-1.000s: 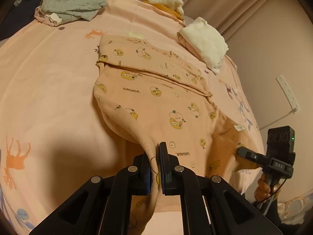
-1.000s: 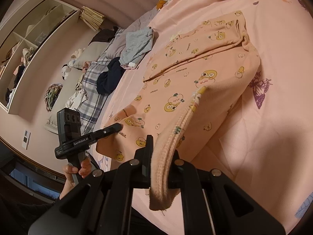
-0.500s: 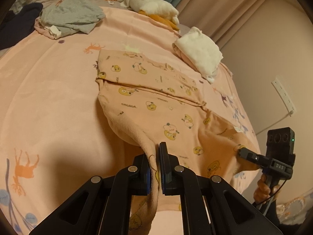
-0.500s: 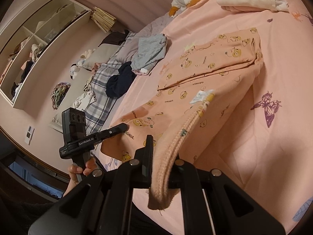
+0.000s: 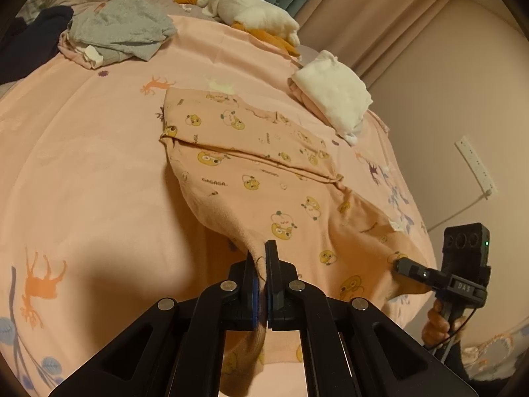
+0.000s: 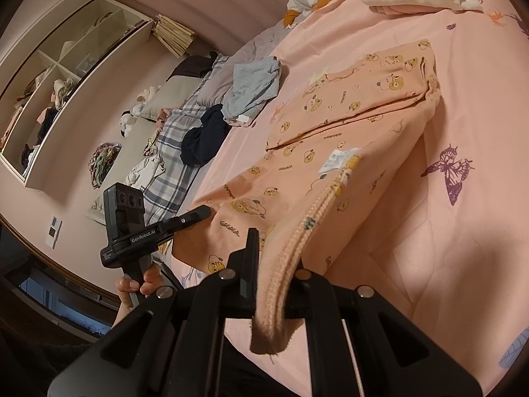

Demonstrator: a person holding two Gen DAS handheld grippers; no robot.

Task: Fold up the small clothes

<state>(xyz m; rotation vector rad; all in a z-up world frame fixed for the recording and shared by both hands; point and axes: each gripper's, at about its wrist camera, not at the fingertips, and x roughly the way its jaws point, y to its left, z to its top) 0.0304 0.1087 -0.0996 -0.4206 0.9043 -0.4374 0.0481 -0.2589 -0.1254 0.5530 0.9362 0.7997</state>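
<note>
Fingers of both grippers clamped the near edge of a peach children's garment, lifting it off the pink bedsheet while its far part lay folded flat. The left gripper pinched one corner; the right gripper held the ribbed waistband. "GAGAGA" repeated across the fabric; "GenRobot.AI" marked the left handle.

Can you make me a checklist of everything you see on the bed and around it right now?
Surface: pink bedsheet with animal prints.
Job's things: peach pyjama, far part flat and folded, near hem lifted.
Clutter: grey clothes, white folded pile, plush duck, dark garment.
Grippers: left gripper and right gripper each shut on the hem.
Cables: wall cord below a power strip.
Surroundings: shelves, curtains.
</note>
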